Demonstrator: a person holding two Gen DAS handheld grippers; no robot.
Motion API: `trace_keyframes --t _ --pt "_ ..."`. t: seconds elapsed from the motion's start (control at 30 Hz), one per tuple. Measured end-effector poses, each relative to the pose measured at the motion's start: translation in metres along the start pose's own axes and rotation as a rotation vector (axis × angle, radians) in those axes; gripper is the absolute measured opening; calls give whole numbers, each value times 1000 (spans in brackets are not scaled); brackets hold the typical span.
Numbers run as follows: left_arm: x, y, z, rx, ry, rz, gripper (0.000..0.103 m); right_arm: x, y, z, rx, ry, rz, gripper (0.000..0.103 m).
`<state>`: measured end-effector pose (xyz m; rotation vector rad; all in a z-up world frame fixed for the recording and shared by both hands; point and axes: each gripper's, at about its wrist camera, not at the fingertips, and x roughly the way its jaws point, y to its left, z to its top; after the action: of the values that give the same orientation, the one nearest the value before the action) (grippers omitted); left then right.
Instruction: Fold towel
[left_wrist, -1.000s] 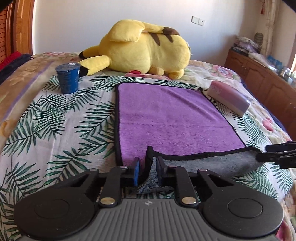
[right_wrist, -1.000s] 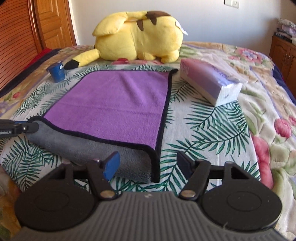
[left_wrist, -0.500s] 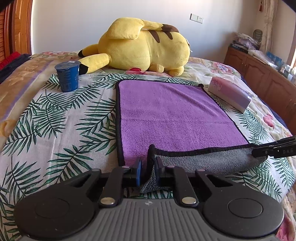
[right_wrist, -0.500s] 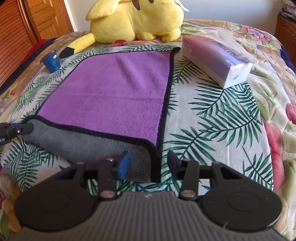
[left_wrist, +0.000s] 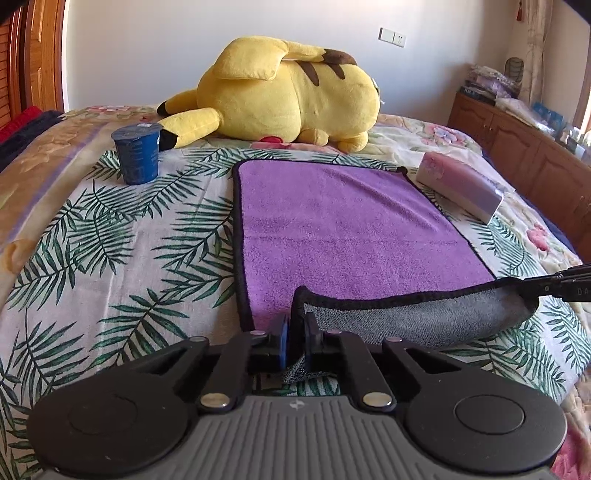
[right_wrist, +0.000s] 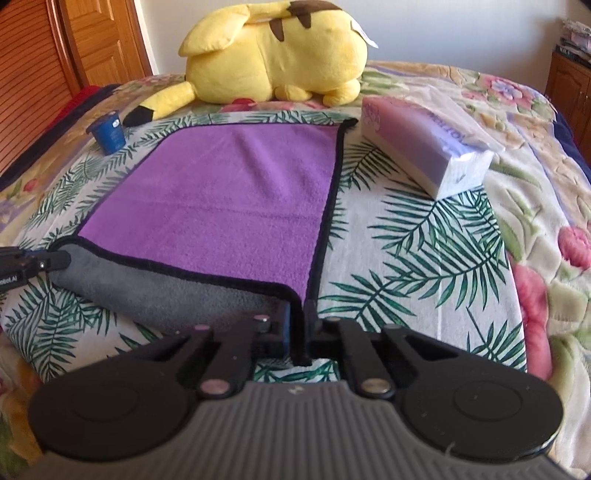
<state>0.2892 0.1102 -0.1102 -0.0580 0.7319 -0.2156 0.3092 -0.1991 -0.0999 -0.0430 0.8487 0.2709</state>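
Observation:
A purple towel (left_wrist: 343, 221) with a black hem and grey underside lies flat on the bed; it also shows in the right wrist view (right_wrist: 221, 199). Its near edge is lifted and turned over, grey side up (left_wrist: 417, 321). My left gripper (left_wrist: 295, 338) is shut on the near left corner. My right gripper (right_wrist: 300, 330) is shut on the near right corner. Each gripper's tip shows at the edge of the other's view, the right gripper (left_wrist: 554, 286) and the left gripper (right_wrist: 33, 262).
A yellow plush toy (left_wrist: 288, 96) lies past the towel's far edge. A blue cup (left_wrist: 137, 153) stands at the far left. A tissue pack (right_wrist: 424, 147) lies right of the towel. A wooden cabinet (left_wrist: 517, 147) stands to the right of the bed.
My right gripper has closed on the towel's near right corner. My left gripper kept its hold on the left corner and the turned-over edge has risen slightly.

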Motion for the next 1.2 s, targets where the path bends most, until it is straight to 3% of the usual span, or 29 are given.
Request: trace_keyframes --t 0.8,1.2 --pt "-15 -7 13 2 -94 -52 0 -23 14 10 -81 -160 -16 3" --pt "-23 2 43 -16 -168 -44 0 -23 15 27 -122 -220 -32 3"
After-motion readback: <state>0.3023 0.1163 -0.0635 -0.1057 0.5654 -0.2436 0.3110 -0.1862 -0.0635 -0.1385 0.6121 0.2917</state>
